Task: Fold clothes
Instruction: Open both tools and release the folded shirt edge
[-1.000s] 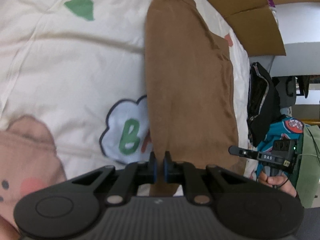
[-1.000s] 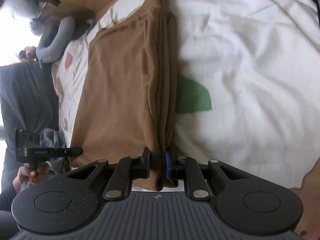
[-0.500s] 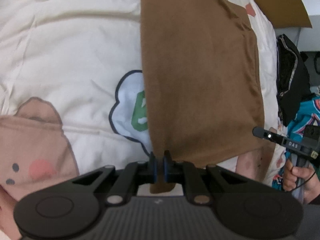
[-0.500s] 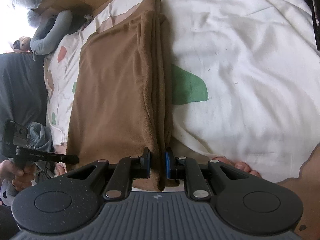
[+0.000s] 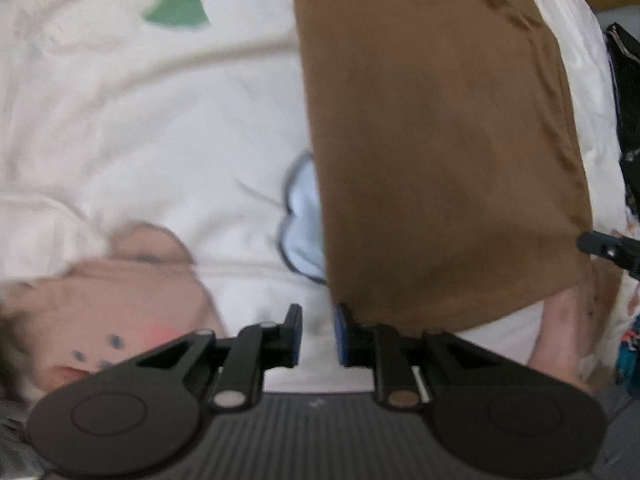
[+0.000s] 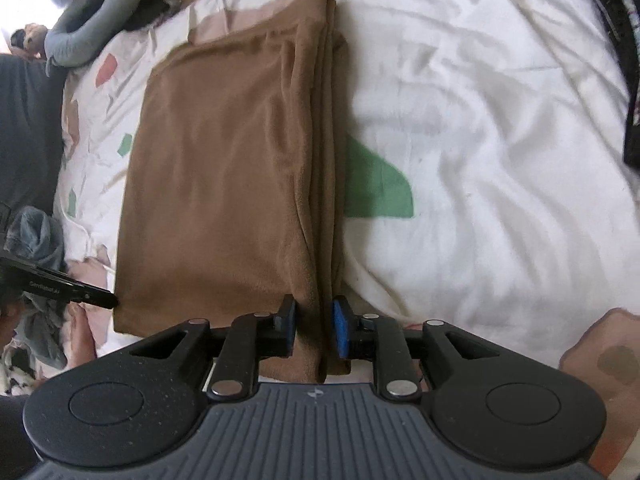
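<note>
A folded brown garment (image 6: 224, 168) lies flat on the bed (image 6: 480, 120), long axis running away from both grippers. The right gripper (image 6: 313, 330) straddles its layered edge, fingers parted; the left gripper (image 5: 318, 334) sits released beside its corner.

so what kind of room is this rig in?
Most likely a bedroom: the brown garment lies on a cartoon-print bedsheet with soft wrinkles, and more clothes are piled beside the bed.

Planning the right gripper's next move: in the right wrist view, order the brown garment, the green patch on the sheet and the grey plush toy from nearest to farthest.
From the right gripper:
1. Brown garment: folded edge between the open fingers.
2. Green patch: just right of the garment.
3. Grey plush toy: far upper left, past the bed sheet.
</note>
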{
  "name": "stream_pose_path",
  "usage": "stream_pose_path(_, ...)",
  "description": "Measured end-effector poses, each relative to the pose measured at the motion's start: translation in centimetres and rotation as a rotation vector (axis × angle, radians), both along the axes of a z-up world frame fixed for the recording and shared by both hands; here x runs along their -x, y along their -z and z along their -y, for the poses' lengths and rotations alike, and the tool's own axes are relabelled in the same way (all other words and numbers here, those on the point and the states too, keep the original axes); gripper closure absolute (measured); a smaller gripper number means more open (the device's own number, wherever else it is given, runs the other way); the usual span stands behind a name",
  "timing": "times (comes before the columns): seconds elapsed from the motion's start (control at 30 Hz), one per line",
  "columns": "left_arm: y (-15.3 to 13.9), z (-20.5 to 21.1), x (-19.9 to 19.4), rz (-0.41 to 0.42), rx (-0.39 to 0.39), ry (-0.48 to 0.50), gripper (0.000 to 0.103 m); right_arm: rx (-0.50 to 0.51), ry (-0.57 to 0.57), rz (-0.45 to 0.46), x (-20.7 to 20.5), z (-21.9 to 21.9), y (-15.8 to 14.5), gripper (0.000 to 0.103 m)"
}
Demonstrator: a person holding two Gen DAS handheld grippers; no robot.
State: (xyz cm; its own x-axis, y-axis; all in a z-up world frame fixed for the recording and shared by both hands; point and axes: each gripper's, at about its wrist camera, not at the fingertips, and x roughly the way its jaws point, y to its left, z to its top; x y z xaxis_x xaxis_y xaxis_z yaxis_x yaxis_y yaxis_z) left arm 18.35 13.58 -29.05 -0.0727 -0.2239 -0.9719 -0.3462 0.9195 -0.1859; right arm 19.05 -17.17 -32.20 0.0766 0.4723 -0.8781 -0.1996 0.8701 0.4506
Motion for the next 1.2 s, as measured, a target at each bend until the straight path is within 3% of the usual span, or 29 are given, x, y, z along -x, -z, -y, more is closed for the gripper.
stream_pose_path(0.07, -1.3, -1.1, -0.6, 0.032, -0.010, -0.043, 0.076, 0.007, 0.016, 0.006, -0.4, 0.7, -0.7, 0.070)
stream_pose_path(0.13, -2.7, -2.3, -0.8, 0.074, -0.030, -0.085, 0.062, 0.002, 0.036, 0.013, -0.9, 1.3, -1.3, 0.070)
stream_pose_path(0.2, -3.6, -3.3, -1.5, 0.113, -0.042, -0.127, 0.059, -0.009, 0.057, 0.022, -1.5, 1.7, -1.9, 0.068)
stream_pose_path(0.37, -4.7, -4.7, -3.6, 0.176, -0.042, -0.167, 0.057, -0.047, 0.080, 0.063, -2.7, 2.3, -2.6, 0.056)
stream_pose_path(0.73, -5.2, -4.7, -6.0, 0.251, -0.037, -0.157, 0.051, -0.147, 0.119, 0.146, -5.7, 2.7, -3.3, 0.055)
stream_pose_path(0.87, -4.6, -5.0, -7.2, 0.300, -0.017, -0.150, 0.050, -0.181, 0.116, 0.163, -7.2, 2.0, -2.5, 0.051)
stream_pose_path(0.97, -3.7, -5.5, -8.5, 0.347, -0.004, -0.143, 0.048, -0.184, 0.122, 0.171, -8.6, 1.3, -1.5, 0.040)
stream_pose_path(1.03, -3.0, -6.0, -9.1, 0.385, 0.007, -0.146, 0.042, -0.185, 0.128, 0.174, -9.6, 0.7, -0.7, 0.038)
stream_pose_path(1.2, -1.5, -7.1, -9.9, 0.468, 0.051, -0.148, 0.041, -0.211, 0.152, 0.169, -11.2, -0.2, 0.9, 0.037)
